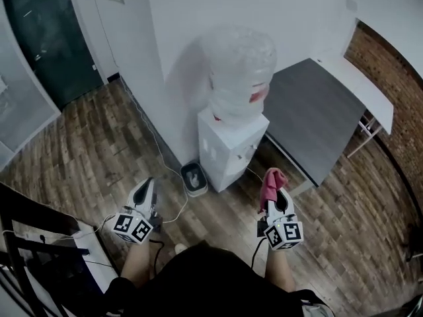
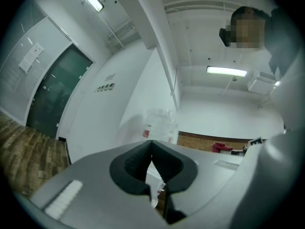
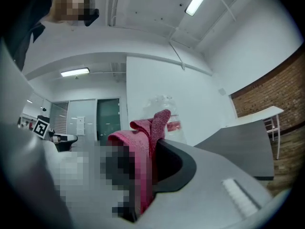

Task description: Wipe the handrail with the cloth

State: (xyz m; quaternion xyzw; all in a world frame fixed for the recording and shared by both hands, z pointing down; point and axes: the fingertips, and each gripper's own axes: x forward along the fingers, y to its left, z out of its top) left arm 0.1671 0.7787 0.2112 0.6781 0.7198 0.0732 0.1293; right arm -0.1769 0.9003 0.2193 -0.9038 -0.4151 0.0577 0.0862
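From the head view, my right claw (image 1: 276, 193) is clamped on the pink cloth (image 1: 270, 179), which I carry bunched and upright, I judge to have it ready for wiping. My left claw (image 1: 146, 189) hangs low over the wooden floor (image 1: 79, 150). The dark bars (image 1: 26, 243) at lower left may be the handrail; I cannot tell.

In the left gripper view, the jaws are pressed together with nothing between them.

In the right gripper view, the cloth is pinched between the jaws, its folds standing above them.

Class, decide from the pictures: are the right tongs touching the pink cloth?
Touching. The right gripper view shows the pink cloth pinched between the right tongs, its folds sticking out beyond them.
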